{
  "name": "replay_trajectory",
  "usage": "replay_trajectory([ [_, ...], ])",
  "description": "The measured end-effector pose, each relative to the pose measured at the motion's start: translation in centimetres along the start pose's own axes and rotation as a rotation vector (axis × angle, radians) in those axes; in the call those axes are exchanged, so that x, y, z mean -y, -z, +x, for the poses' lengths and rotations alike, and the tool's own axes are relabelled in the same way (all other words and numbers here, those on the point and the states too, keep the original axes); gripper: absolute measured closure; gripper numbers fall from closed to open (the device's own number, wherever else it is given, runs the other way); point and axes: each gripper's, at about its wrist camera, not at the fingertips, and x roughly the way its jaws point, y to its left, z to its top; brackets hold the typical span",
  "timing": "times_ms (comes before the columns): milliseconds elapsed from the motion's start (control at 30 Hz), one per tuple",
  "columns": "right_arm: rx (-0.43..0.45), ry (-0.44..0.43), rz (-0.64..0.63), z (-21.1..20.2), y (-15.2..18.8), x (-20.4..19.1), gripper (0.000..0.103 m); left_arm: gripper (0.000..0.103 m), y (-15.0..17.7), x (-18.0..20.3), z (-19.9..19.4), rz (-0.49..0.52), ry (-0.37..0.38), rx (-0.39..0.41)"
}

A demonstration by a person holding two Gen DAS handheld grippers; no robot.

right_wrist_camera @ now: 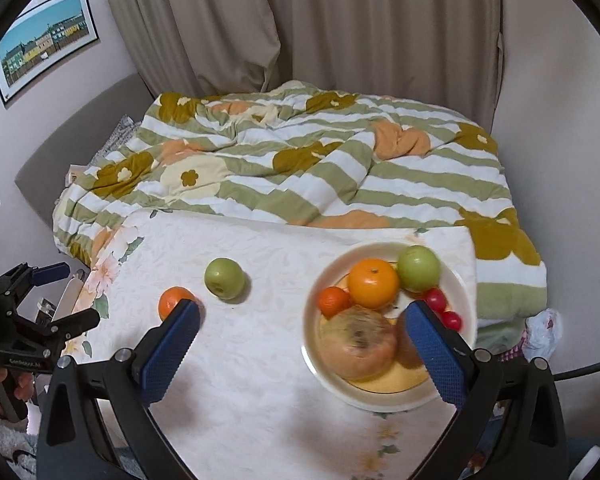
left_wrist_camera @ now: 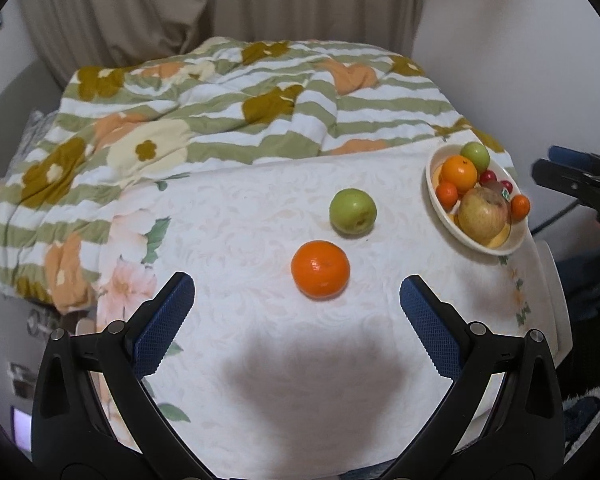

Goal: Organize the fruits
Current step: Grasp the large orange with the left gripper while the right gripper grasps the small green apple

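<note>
A loose orange (left_wrist_camera: 320, 269) and a green apple (left_wrist_camera: 353, 211) lie on the white cloth-covered table (left_wrist_camera: 240, 220). A cream bowl (left_wrist_camera: 440, 200) at the right holds an orange, small tangerines, a green apple, a large yellow-red apple and red cherries. My left gripper (left_wrist_camera: 296, 296) is open and empty, just short of the loose orange. My right gripper (right_wrist_camera: 302, 316) is open and empty, above the bowl (right_wrist_camera: 312, 344), its right finger over the bowl's right side. The loose orange (right_wrist_camera: 172, 300) and green apple (right_wrist_camera: 224, 278) show left of the bowl. The left gripper (right_wrist_camera: 66, 296) shows at the far left.
A green-striped floral duvet (left_wrist_camera: 220, 112) lies on the bed behind the table. Curtains (right_wrist_camera: 300, 20) hang at the back. A framed picture (right_wrist_camera: 44, 40) hangs on the left wall. The right gripper's fingers (left_wrist_camera: 572, 176) show at the right edge of the left wrist view.
</note>
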Motion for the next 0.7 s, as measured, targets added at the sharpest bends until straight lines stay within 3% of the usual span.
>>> replay_trajectory([
  [400,-0.043,0.083,0.023,5.1,-0.2,-3.9,0.001,0.0,-0.7,-2.2,5.2,0.124,0.177,-0.02],
  [700,-0.047,0.075,0.093,9.4,0.0,-5.1,0.001,0.0,-0.3,-1.0,10.5,0.227,0.273,-0.061],
])
